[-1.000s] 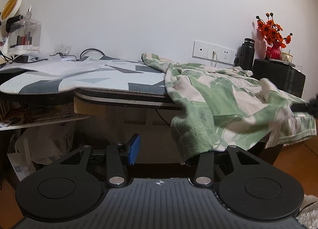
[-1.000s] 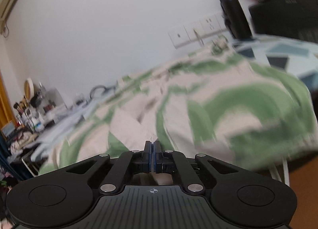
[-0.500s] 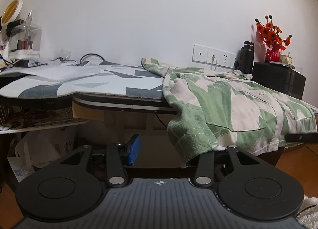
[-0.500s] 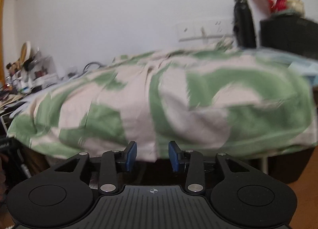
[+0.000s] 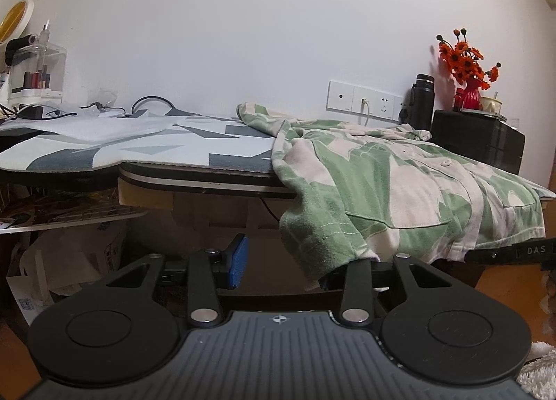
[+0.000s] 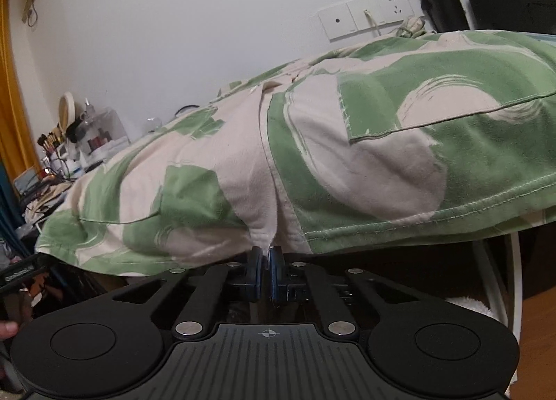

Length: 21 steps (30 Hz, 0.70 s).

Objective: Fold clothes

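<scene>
The right gripper [image 6: 267, 273], apart half a second ago, is now clamped on the bottom hem of the green-and-cream shirt [image 6: 312, 156]. The left gripper [image 5: 285, 266] remains spread wide, hem draped over one finger. The shirt lies spread on the table [image 5: 194, 170], hem overhanging; folding can begin.

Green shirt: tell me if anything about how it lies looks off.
The shirt is not laid flat on the table: its hem and one sleeve hang over the front edge. The right gripper pinches the hem; the left gripper stands open.
</scene>
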Each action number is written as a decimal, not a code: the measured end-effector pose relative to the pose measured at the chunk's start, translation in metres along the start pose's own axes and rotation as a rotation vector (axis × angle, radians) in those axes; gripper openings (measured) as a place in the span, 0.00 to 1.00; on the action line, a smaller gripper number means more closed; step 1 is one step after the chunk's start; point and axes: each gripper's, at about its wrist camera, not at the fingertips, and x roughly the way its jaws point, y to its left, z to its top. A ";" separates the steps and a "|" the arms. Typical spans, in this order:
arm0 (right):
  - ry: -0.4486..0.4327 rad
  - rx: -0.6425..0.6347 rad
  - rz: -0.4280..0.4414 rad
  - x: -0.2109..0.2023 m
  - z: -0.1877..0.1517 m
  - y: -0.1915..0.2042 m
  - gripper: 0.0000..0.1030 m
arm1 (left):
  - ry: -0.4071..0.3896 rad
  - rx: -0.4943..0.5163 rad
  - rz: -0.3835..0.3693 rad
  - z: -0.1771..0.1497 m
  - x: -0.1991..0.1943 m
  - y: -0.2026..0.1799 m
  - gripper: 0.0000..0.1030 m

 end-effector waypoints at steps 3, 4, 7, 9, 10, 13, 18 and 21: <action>-0.044 -0.050 0.013 -0.027 0.004 0.007 0.01 | 0.003 0.001 -0.002 -0.003 0.000 0.000 0.32; -0.068 -0.067 0.020 -0.039 0.006 0.010 0.01 | 0.005 0.002 -0.003 -0.004 -0.001 0.000 0.32; -0.095 -0.071 0.011 -0.071 0.010 0.008 0.01 | 0.012 0.017 -0.001 -0.006 -0.002 0.000 0.32; -0.079 -0.054 0.006 -0.080 0.006 0.005 0.00 | 0.008 0.027 0.005 -0.007 -0.002 0.000 0.32; -0.066 -0.034 0.004 -0.080 0.004 0.002 0.00 | 0.004 0.027 0.005 -0.007 -0.002 0.001 0.32; -0.038 0.021 -0.007 -0.078 0.002 -0.008 0.00 | -0.005 0.030 0.009 -0.007 -0.002 0.001 0.32; -0.054 -0.002 -0.018 -0.083 0.001 -0.007 0.00 | -0.058 0.083 0.033 -0.006 -0.015 -0.007 0.07; -0.031 -0.004 -0.054 -0.078 -0.002 -0.011 0.00 | -0.081 0.110 0.048 -0.007 -0.024 -0.011 0.05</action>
